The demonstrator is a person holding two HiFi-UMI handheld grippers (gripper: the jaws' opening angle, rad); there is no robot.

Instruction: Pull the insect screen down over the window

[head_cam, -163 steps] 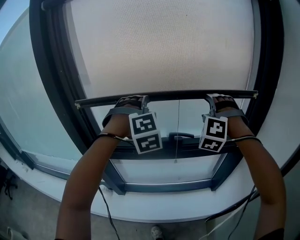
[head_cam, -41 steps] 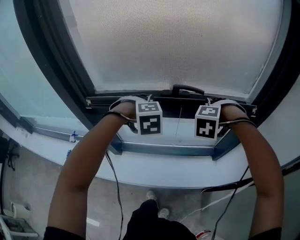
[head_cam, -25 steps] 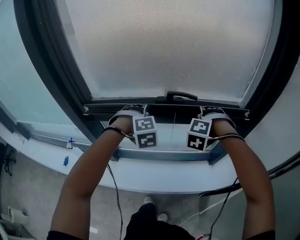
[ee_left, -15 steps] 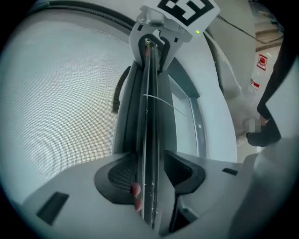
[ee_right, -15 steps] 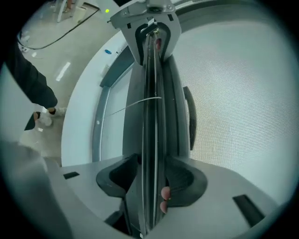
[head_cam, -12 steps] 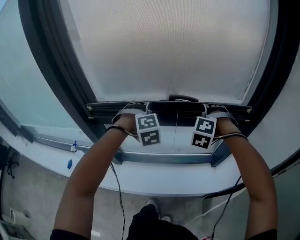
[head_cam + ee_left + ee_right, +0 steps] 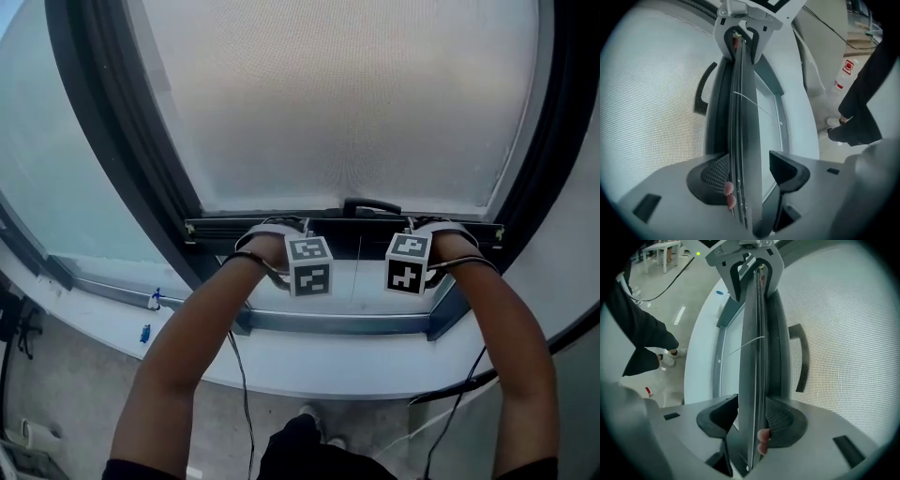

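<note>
While the left gripper (image 7: 750, 173) straddles the pull bar (image 7: 347, 225) of the insect screen (image 7: 347, 103) with its jaws opening, we see its ribbed pad lying against the bar's screen side and the other jaw standing clear of the bar, with a slit of glass showing between them. Our right gripper (image 7: 751, 418) is clamped on that same bar, one jaw pressed to each face. From the head view we find the two grippers on the bar either side of its middle, and a thin cord (image 7: 359, 258) hangs from the bar between them. The bar lies level and low in the dark window frame (image 7: 122, 141), with the mesh stretched over everything above it. A black window handle (image 7: 372, 205) shows just above the bar's middle, behind the mesh. Below the bar we see a narrow strip of bare glass (image 7: 352, 291), then the bottom rail (image 7: 347, 323) of the frame. Beyond that runs the white sill (image 7: 328, 366), with grey floor (image 7: 75, 403) underneath
</note>
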